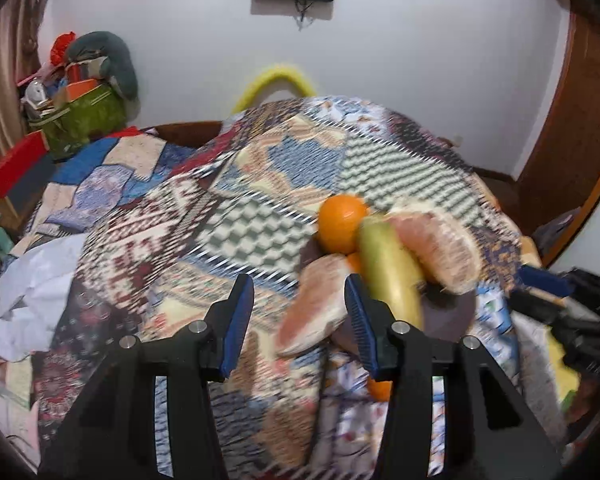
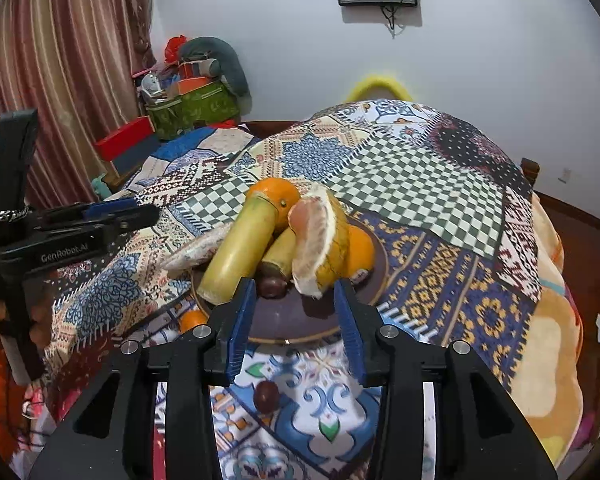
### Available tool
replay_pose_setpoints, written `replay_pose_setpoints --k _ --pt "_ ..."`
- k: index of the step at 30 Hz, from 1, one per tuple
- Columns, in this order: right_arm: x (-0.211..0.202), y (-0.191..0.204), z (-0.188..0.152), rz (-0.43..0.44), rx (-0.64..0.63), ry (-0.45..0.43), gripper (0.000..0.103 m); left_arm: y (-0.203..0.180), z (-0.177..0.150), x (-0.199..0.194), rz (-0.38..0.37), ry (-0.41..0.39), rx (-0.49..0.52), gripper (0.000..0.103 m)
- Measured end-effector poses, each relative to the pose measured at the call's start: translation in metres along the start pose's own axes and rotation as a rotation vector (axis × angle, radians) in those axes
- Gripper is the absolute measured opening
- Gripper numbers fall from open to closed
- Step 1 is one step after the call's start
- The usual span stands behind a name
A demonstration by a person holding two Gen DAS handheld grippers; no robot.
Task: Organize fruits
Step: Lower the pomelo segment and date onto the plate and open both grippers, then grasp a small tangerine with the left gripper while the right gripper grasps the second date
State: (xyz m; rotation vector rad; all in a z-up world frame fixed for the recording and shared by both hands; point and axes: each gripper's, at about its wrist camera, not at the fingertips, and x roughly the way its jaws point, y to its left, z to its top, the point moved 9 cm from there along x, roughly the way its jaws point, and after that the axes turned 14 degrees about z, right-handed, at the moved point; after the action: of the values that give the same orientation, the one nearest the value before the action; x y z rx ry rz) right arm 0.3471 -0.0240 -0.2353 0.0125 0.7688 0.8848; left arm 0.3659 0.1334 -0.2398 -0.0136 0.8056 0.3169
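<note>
A dark plate (image 2: 312, 320) on the patchwork bedspread holds an orange (image 2: 274, 194), two yellow-green stalk pieces (image 2: 236, 252), a peeled pomelo wedge (image 2: 320, 240), a second orange (image 2: 360, 248) and a dark round fruit (image 2: 272, 286). My right gripper (image 2: 294, 314) stands open at the plate's near rim, its pads touching nothing. A flat pomelo slice (image 2: 196, 252) leans on the plate's left edge. In the blurred left wrist view this slice (image 1: 316, 304) lies just beyond my open left gripper (image 1: 300, 316), nothing pinched. A small orange (image 2: 192, 320) and another dark fruit (image 2: 266, 396) lie off the plate.
A green basket (image 2: 192, 112) full of clutter and a red box (image 2: 128, 140) stand at the back left by the striped curtain (image 2: 60, 80). A yellow fuzzy hoop (image 2: 376, 84) rises behind the bed. Crumpled white cloth (image 1: 28, 288) lies at the left. A wooden frame (image 1: 572, 152) borders the right.
</note>
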Motion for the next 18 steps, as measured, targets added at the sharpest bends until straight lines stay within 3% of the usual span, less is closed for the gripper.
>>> replay_pose_setpoints --k 4,11,18 --pt "-0.001 -0.007 -0.013 -0.018 0.01 0.021 0.042 0.013 -0.019 0.011 0.0 0.054 0.025 0.047" --pt "0.006 -0.02 -0.032 -0.03 0.04 0.068 0.042 0.0 -0.044 0.043 -0.011 0.136 0.093 0.048" --pt "0.015 -0.029 -0.047 -0.026 0.062 0.107 0.042 0.004 -0.047 0.048 -0.045 0.15 0.038 0.048"
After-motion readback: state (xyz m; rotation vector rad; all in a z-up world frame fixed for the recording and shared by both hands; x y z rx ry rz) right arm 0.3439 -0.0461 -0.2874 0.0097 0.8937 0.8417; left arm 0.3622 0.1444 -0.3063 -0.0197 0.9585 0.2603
